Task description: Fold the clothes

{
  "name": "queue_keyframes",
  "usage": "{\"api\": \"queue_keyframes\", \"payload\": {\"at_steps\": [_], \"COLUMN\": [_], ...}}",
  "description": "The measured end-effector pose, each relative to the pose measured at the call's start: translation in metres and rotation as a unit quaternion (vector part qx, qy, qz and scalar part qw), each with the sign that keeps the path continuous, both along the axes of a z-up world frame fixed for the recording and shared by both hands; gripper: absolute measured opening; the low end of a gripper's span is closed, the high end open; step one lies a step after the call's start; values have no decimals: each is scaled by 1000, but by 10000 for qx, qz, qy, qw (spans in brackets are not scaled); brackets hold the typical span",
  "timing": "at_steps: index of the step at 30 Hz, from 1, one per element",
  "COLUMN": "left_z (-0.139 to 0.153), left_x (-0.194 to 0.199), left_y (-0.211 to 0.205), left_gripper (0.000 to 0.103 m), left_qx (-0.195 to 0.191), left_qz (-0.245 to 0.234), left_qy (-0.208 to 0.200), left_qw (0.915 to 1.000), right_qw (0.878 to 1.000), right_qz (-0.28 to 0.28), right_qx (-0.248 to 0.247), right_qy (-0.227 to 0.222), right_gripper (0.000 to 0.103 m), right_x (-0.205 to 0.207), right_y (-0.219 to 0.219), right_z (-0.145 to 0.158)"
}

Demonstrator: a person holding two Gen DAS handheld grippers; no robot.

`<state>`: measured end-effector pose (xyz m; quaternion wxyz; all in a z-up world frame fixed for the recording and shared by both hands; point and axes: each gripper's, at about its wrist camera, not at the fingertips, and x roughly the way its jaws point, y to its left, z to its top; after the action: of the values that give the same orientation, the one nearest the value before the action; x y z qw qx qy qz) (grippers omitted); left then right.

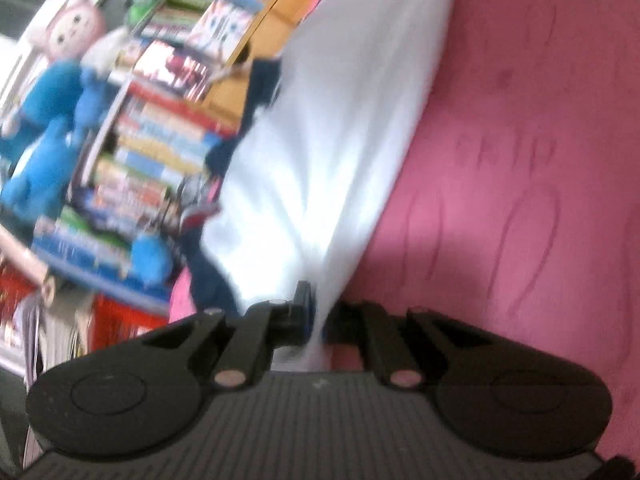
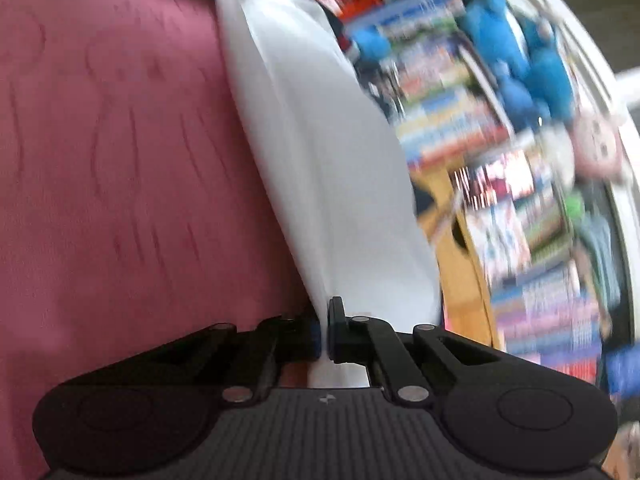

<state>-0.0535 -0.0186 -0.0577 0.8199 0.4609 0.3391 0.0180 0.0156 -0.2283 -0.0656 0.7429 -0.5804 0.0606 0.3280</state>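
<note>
A white garment with dark navy trim hangs stretched in the air above a pink bedsheet. My left gripper is shut on one edge of it. In the right wrist view the same white garment runs up and away from my right gripper, which is shut on another edge. Both views are tilted and motion-blurred. The cloth's far end is out of frame at the top.
The pink bedsheet lies under both grippers. A shelf of colourful books with a blue plush toy stands beyond the bed; it also shows in the right wrist view. An orange-brown board lies behind the cloth.
</note>
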Motion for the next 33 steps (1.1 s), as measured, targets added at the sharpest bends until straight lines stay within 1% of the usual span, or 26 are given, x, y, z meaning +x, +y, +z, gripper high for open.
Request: {"api": "queue_keyframes", "payload": {"at_steps": [3, 5, 7, 10, 11, 12, 14, 16, 17, 18, 20, 22, 23, 26, 28, 30, 32, 33], "left_z": [6, 8, 9, 11, 13, 15, 20, 23, 23, 24, 27, 32, 36, 47, 55, 62, 66, 65], "left_x": [-5, -6, -7, -10, -10, -10, -12, -13, -13, -14, -13, -10, -8, -1, 5, 11, 14, 14], "left_y": [8, 10, 11, 16, 20, 23, 30, 34, 33, 32, 33, 35, 38, 50, 59, 72, 80, 80], "left_gripper": [6, 6, 6, 6, 6, 6, 4, 3, 3, 3, 3, 3, 3, 3, 4, 5, 6, 6], "left_qx": [-161, -264, -326, -510, -613, -721, -1002, -1234, -1274, -1303, -1391, -1562, -1670, -2063, -2374, -2706, -2961, -2968], "left_qz": [201, 272, 310, 380, 427, 471, 492, 527, 553, 581, 638, 707, 750, 849, 904, 941, 996, 964], "left_qy": [-59, -127, -184, -230, -245, -262, -332, -407, -430, -447, -437, -358, -296, -8, 216, 442, 566, 577], "left_qw": [9997, 9992, 9988, 9977, 9969, 9959, 9932, 9901, 9894, 9888, 9873, 9845, 9827, 9748, 9670, 9571, 9483, 9483], "right_qw": [9994, 9988, 9986, 9981, 9974, 9956, 9881, 9803, 9755, 9745, 9824, 9907, 9937, 9972, 9950, 9892, 9799, 9738], "right_qz": [-334, -453, -481, -408, -475, -696, -1316, -1860, -2123, -2176, -1772, -1253, -989, -191, 342, 874, 1403, 1666], "right_qx": [-77, -120, -140, -266, -340, -436, -580, -412, -315, -202, 126, 337, 436, 728, 920, 1108, 1293, 1383], "right_qy": [-56, -110, -159, -372, -429, -455, -553, -513, -483, -506, -585, -412, -312, -10, 191, 391, 591, 689], "right_gripper": [6, 6, 7, 8, 8, 7, 7, 7, 7, 10, 23, 59, 64, 66, 66, 64, 56, 40], "right_x": [11, 15, 17, 15, 18, 25, 43, 50, 53, 49, 26, 8, -1, -28, -46, -64, -82, -91], "right_y": [-27, -42, -55, -67, -71, -75, -102, -125, -135, -137, -122, -81, -60, 5, 48, 91, 134, 156], "right_z": [-1, -2, -3, -5, -5, -5, -8, -3, 0, 4, 15, 19, 20, 25, 28, 31, 34, 36]}}
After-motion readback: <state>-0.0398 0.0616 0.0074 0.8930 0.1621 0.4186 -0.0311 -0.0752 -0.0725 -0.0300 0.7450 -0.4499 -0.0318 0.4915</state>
